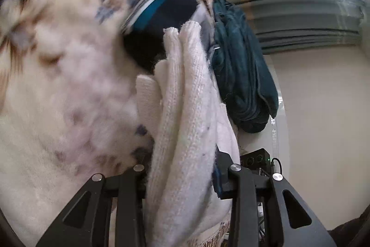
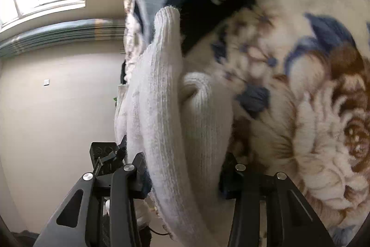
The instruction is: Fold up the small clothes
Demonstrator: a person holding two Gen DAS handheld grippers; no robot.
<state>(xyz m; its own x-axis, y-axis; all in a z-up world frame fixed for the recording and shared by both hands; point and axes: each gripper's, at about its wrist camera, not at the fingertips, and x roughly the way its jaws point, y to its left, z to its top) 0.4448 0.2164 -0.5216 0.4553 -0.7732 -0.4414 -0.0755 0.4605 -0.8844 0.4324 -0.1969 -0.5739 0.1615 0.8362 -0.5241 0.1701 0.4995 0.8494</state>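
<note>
- in the left wrist view we see the left gripper [image 1: 182,177] with its jaws narrowed onto a white knit garment [image 1: 185,122]; the cloth fills the gap and both pads seem to press on it, so we take it as gripped.
- in the right wrist view the right gripper [image 2: 185,177] likewise has its jaws drawn in around the same sort of white ribbed knit [image 2: 161,108], bunched between them; we read this as a hold too, though the pads themselves are mostly hidden by cloth.
- the white piece looks like a glove or sock: rounded knit tips [image 1: 182,31] stand up ahead of the left gripper. we cannot tell whether both grippers hold one item or two.
- it hangs just above a floral plush blanket [image 1: 57,85], which fills the rest of each view and is blurred.
- beyond it lies a dark navy garment with white and teal stripes [image 1: 161,6], unfolded as far as we can see, and a teal cloth [image 1: 240,75] hangs nearby.
- our judgement: the fold is at an early stage. the white piece is picked up but not laid flat or doubled over, and the striped garment is untouched; no finished folded pile is visible.
</note>
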